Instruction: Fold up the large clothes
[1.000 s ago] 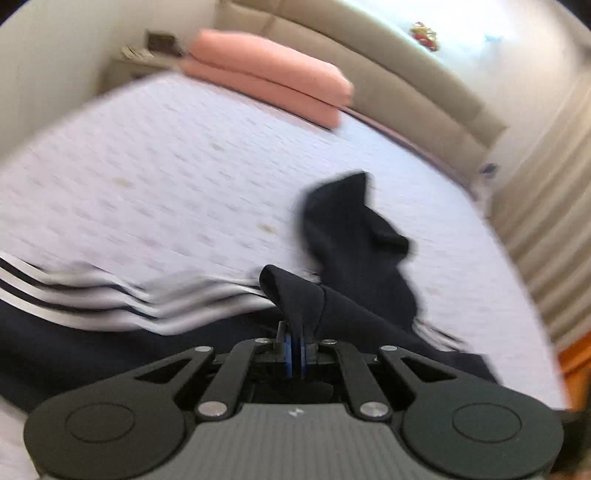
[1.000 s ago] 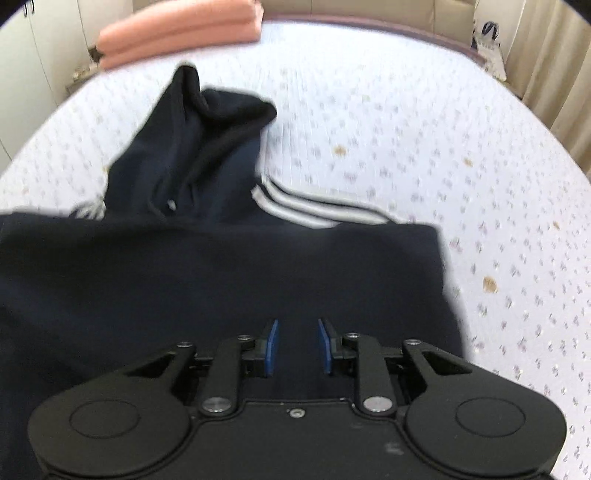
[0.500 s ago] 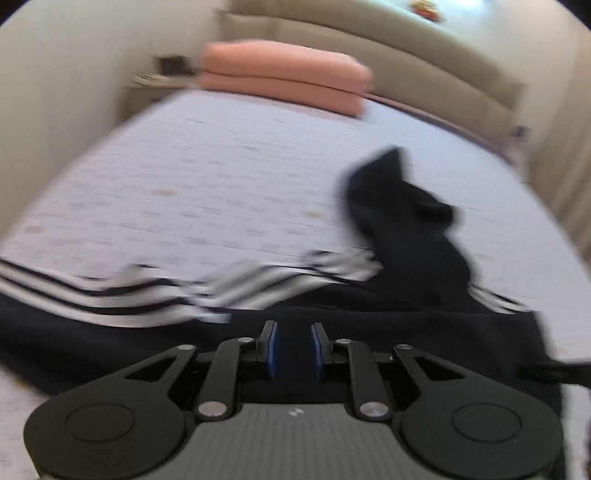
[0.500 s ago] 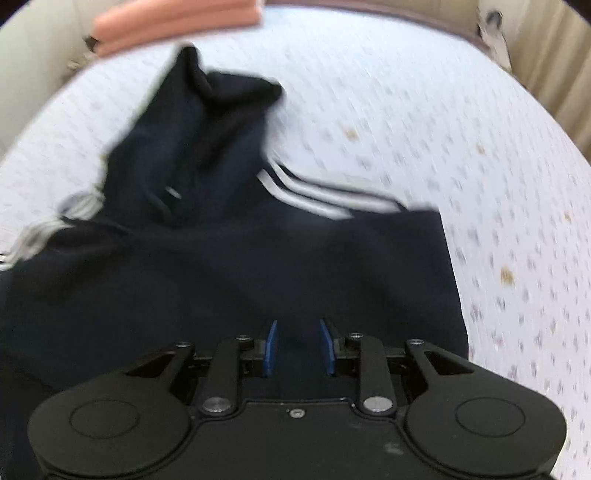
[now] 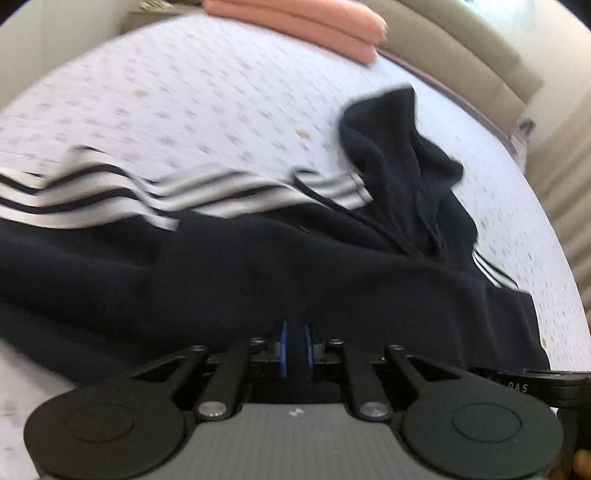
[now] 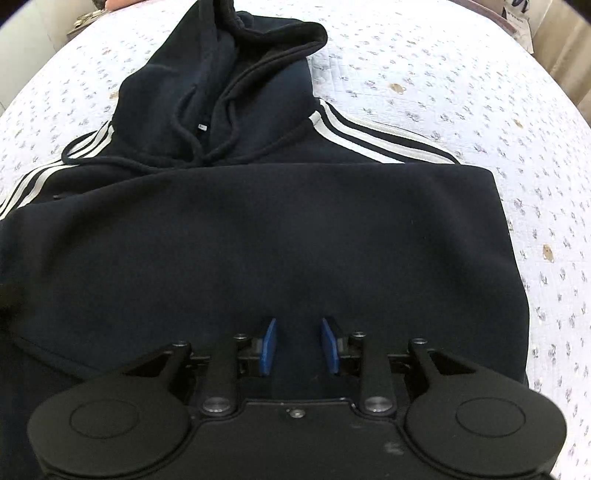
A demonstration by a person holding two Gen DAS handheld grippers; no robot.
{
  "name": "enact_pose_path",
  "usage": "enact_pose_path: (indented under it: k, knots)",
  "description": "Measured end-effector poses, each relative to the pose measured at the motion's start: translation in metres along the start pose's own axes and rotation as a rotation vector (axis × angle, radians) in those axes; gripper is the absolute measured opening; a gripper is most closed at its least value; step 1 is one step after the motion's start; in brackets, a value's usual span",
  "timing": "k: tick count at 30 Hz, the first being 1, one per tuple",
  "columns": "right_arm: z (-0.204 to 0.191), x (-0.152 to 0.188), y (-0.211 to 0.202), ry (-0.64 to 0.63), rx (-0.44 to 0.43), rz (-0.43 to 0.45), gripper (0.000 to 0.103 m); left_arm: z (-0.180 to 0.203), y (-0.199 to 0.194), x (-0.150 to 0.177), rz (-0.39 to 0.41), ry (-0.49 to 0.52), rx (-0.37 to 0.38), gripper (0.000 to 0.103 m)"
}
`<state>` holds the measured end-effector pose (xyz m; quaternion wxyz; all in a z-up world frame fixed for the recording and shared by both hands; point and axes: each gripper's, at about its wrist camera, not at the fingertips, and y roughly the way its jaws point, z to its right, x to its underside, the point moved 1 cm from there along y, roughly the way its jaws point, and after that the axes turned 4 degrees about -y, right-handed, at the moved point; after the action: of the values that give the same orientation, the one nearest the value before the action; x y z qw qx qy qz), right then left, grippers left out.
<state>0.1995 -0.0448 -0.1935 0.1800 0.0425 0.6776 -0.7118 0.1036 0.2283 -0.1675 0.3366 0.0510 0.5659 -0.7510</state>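
A dark navy hoodie (image 6: 280, 229) with white sleeve stripes lies flat on the bed, its hood (image 6: 229, 81) toward the headboard. It also shows in the left wrist view (image 5: 258, 273), where one striped sleeve (image 5: 122, 199) stretches out to the left. My left gripper (image 5: 295, 349) sits low over the hoodie's near edge with a narrow gap between its blue pads; dark cloth shows in the gap, but I cannot tell if it is pinched. My right gripper (image 6: 298, 345) is open and empty just above the hoodie's body.
The bed has a white sheet with small flowers (image 6: 461, 92). Two pink pillows (image 5: 306, 26) lie by the beige headboard (image 5: 461, 48). Curtains (image 5: 565, 177) hang at the right. A bedside table corner (image 6: 85, 22) shows at the upper left.
My left gripper let go of the dark cloth fold, opened, then narrowed and dropped over the hoodie's edge. My right gripper stayed open and moved closer over the hoodie body.
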Motion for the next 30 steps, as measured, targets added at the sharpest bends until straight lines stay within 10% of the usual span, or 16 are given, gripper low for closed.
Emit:
enact_pose_path:
  k: [5, 11, 17, 30]
  knots:
    - [0.008, -0.002, 0.001, -0.022, 0.005, -0.008, 0.044, -0.057, -0.044, -0.013, 0.081, -0.099, -0.108, 0.014]
    - [0.005, -0.006, 0.003, -0.039, 0.035, -0.014, 0.050, -0.166, -0.082, -0.050, 0.227, -0.234, -0.440, 0.017]
    - [-0.001, -0.009, 0.003, -0.091, 0.081, -0.024, 0.063, -0.276, -0.106, -0.089, 0.311, -0.400, -0.633, 0.049]
    - [-0.012, -0.011, 0.003, -0.159, 0.154, -0.036, 0.069, -0.431, -0.080, -0.099, 0.279, -0.819, -0.372, 0.079]
